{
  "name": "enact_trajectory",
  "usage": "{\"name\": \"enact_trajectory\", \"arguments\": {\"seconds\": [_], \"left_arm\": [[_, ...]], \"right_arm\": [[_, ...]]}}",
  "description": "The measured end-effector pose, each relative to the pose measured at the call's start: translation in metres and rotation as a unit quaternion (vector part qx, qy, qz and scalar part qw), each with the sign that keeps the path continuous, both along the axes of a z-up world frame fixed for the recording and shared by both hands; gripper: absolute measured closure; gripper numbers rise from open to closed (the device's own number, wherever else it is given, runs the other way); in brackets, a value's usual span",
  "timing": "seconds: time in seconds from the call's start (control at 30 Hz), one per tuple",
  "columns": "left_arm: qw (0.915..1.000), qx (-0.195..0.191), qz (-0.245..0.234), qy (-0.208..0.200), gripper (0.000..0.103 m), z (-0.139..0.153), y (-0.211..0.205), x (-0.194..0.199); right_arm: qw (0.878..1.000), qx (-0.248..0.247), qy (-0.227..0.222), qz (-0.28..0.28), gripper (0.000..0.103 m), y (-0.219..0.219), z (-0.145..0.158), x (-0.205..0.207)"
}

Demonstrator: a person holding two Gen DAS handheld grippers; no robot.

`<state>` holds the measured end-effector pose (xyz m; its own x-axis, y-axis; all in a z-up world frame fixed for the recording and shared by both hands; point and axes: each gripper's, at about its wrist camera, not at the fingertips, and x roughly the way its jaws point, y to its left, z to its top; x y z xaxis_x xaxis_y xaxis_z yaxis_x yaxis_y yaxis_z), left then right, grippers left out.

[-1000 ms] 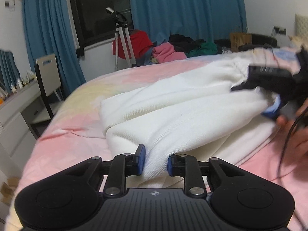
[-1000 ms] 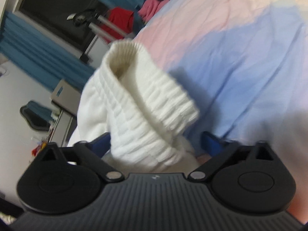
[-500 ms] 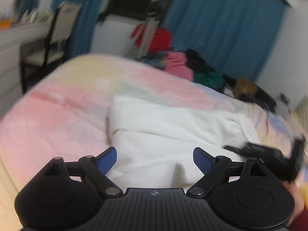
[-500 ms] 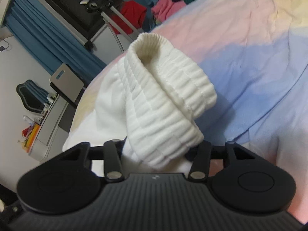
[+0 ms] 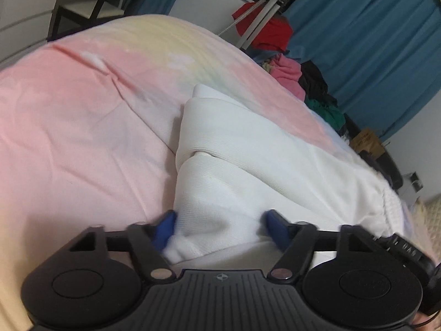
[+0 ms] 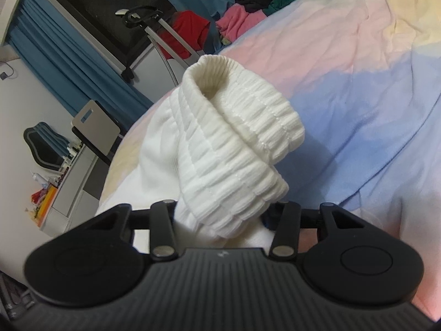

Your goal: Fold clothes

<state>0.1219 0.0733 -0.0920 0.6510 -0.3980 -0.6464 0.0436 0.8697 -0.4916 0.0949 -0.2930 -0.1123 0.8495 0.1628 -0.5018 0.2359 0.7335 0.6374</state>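
A white knit garment [image 5: 248, 160] lies folded in layers on the pastel pink, yellow and blue bedsheet [image 5: 82, 115]. My left gripper [image 5: 220, 227] is open, its blue fingertips [image 5: 165, 227] straddling a bunched corner of the white fabric without pinching it. My right gripper [image 6: 220, 218] is shut on the garment's ribbed cuff [image 6: 234, 138], which stands up in a thick fold above the sheet [image 6: 358, 96]; the fabric hides the fingertips. The right gripper's black body shows at the lower right of the left wrist view [image 5: 408, 248].
A pile of red, pink, black and green clothes [image 5: 289, 63] and a tripod [image 5: 264, 13] stand beyond the bed by blue curtains [image 5: 372, 41]. A chair [image 6: 93, 127] and a white desk with clutter [image 6: 55, 193] sit at the bed's left side.
My left gripper opened, let go of the white fabric, then moved down over a bunched corner. My right gripper closed on the ribbed cuff and lifted it slightly.
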Motion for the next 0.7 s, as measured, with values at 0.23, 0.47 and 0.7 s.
{"name": "enact_trajectory", "arguments": {"seconds": [0.23, 0.47, 0.7], "left_arm": [[0.9982, 0.024, -0.015, -0.052, 0.071, 0.046, -0.021, -0.023], [0.9937, 0.028, -0.060, -0.091, 0.074, 0.109, -0.103, -0.020], [0.9871, 0.013, -0.102, -0.122, 0.074, 0.147, -0.242, 0.051]], "right_arm": [[1.000, 0.005, -0.025, 0.002, 0.064, -0.001, 0.032, -0.008], [0.997, 0.018, -0.066, -0.046, 0.065, -0.056, 0.087, -0.024], [0.987, 0.015, -0.109, -0.119, 0.066, -0.160, 0.132, -0.019]]}}
